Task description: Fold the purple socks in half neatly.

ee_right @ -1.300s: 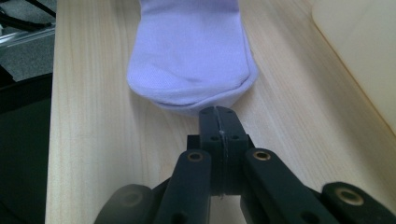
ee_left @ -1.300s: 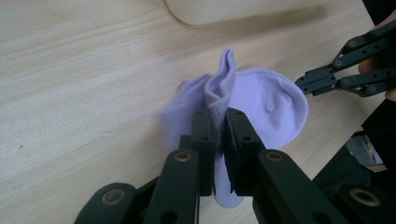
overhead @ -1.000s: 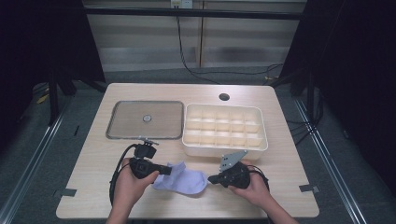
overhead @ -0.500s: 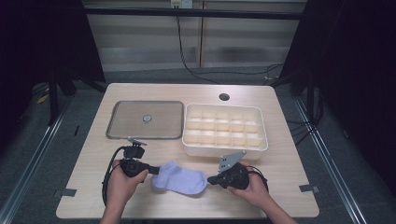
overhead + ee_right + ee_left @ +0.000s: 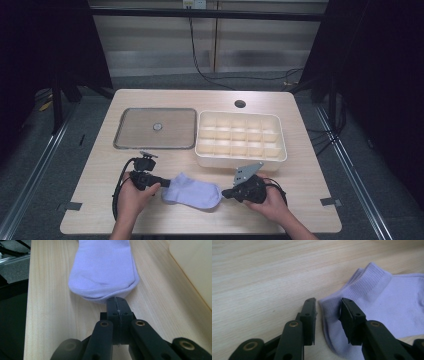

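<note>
Your left tool [image 5: 327, 315]: jaws have just been opening, now spread, sock cuff edge between them but not pinched. Your right tool [image 5: 117, 305]: jaws pressed together right at the sock's toe edge; can't tell if any fabric is caught.

One sock [image 5: 194, 192], pale lilac, ribbed cuff toward your left tool, rounded toe toward your right. It lies flat on the table [image 5: 300, 172] near the front edge, between your two tools.

One cream divided tray [image 5: 241, 141] behind the sock, compartments look bare. One flat grey lid [image 5: 155, 128] with a small centre knob, just left of the tray.
</note>
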A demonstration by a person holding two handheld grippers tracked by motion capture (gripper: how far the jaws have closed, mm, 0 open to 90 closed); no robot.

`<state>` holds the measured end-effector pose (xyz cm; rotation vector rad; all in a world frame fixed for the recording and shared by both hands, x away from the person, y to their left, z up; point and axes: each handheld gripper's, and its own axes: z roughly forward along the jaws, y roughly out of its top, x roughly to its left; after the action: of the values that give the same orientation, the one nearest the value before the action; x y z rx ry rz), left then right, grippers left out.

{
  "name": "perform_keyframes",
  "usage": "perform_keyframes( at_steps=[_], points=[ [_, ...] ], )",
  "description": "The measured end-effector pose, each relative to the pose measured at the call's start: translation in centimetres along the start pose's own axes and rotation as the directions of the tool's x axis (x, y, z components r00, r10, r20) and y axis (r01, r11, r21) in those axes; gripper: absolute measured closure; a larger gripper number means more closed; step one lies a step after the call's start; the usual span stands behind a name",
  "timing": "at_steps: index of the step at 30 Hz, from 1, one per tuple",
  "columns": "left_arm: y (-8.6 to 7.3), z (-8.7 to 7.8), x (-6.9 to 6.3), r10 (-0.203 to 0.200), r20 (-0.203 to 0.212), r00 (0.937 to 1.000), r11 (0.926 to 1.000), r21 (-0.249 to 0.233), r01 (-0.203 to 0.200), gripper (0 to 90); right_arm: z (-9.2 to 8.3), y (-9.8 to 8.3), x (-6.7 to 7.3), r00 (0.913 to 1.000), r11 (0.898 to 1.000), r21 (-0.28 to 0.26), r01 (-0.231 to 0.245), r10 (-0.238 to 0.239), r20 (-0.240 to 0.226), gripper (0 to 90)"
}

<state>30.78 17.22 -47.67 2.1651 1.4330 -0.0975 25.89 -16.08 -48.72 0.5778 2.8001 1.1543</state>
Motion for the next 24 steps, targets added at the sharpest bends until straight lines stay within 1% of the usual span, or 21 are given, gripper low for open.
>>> perform_keyframes(
  at_steps=[1,2,3,6,7,8,9,10,11,12,13,14,16,17,18,19,22,23,24],
  points=[
    [0.0,0.1,0.0,0.013,0.001,0.9999,0.9999,-0.002,-0.013,63.4,0.0,0.0,0.0,1.0000,1.000,0.000,0.000,0.000,0.000,90.0],
    [0.1,0.2,-0.3,0.014,-0.001,0.9999,0.9999,-0.008,-0.014,62.8,0.0,0.0,0.0,1.0000,1.000,-0.001,0.003,-0.003,0.001,90.0],
    [0.1,0.3,-0.5,0.026,-0.017,0.9995,0.9996,-0.013,-0.026,62.9,0.0,0.0,0.0,1.0000,1.000,0.001,0.003,-0.003,0.002,90.0],
    [0.3,0.5,-1.2,0.062,-0.059,0.9963,0.9981,-0.002,-0.062,64.3,0.0,-0.1,-0.1,1.0000,1.000,0.000,0.006,-0.006,0.002,90.0],
    [0.2,0.6,-1.5,0.082,-0.076,0.9937,0.9966,-0.003,-0.083,65.6,0.0,-0.1,-0.2,1.0000,1.000,0.001,0.004,-0.004,0.006,90.0],
    [0.2,0.6,-1.9,0.105,-0.097,0.9898,0.9945,0.002,-0.105,67.0,0.0,-0.1,-0.2,1.0000,1.000,-0.001,0.004,-0.004,0.004,90.0],
    [0.0,0.7,-2.3,0.120,-0.128,0.9845,0.9927,0.003,-0.121,68.4,-0.1,-0.1,-0.2,1.0000,1.000,0.001,0.003,-0.003,0.003,90.0],
    [0.0,0.8,-2.7,0.140,-0.155,0.9780,0.9901,0.014,-0.139,70.0,-0.1,-0.1,-0.2,1.0000,1.000,-0.001,-0.002,0.002,0.004,90.0],
    [0.1,0.9,-3.0,0.154,-0.169,0.9736,0.9881,0.030,-0.151,71.0,-0.2,-0.1,-0.2,1.0000,1.000,-0.003,-0.004,0.004,0.006,90.0],
    [0.2,0.9,-3.2,0.156,-0.181,0.9711,0.9877,0.044,-0.150,72.2,-0.2,-0.2,-0.3,1.0000,1.000,-0.006,0.000,0.000,0.007,90.0],
    [0.3,1.0,-3.4,0.143,-0.185,0.9722,0.9894,0.051,-0.136,72.8,-0.2,-0.2,-0.3,1.0000,1.000,-0.005,-0.002,0.002,0.008,90.0],
    [0.4,1.0,-3.4,0.139,-0.180,0.9739,0.9897,0.060,-0.130,74.6,-0.2,-0.2,-0.3,0.9999,1.000,-0.005,0.005,-0.005,0.009,90.0],
    [0.6,1.0,-3.5,0.127,-0.184,0.9747,0.9907,0.070,-0.116,77.7,-0.3,-0.2,-0.1,0.9999,1.000,0.002,0.008,-0.008,0.011,90.0],
    [0.6,1.1,-3.6,0.121,-0.183,0.9756,0.9914,0.071,-0.110,78.7,-0.3,-0.3,-0.1,0.9999,1.000,0.002,0.010,-0.010,0.014,90.0],
    [0.6,1.0,-3.5,0.126,-0.181,0.9754,0.9908,0.072,-0.115,79.1,-0.3,-0.3,-0.1,0.9998,1.000,0.004,0.011,-0.011,0.016,90.0],
    [0.6,1.0,-3.5,0.111,-0.177,0.9779,0.9927,0.067,-0.100,80.0,-0.5,-0.3,-0.1,0.9999,1.000,0.001,0.004,-0.004,0.015,90.0],
    [0.6,1.0,-3.4,0.108,-0.166,0.9803,0.9930,0.066,-0.098,80.5,-0.6,-0.3,-0.2,0.9999,1.000,-0.001,-0.005,0.005,0.016,90.0],
    [0.6,1.0,-3.3,0.092,-0.160,0.9828,0.9945,0.064,-0.082,80.8,-0.6,-0.4,-0.3,0.9999,1.000,-0.008,-0.001,0.001,0.014,90.0],
    [0.5,1.0,-3.3,0.086,-0.153,0.9845,0.9951,0.063,-0.077,80.9,-0.7,-0.4,-0.3,0.9999,1.000,-0.008,0.001,-0.001,0.012,90.0]
  ],
)
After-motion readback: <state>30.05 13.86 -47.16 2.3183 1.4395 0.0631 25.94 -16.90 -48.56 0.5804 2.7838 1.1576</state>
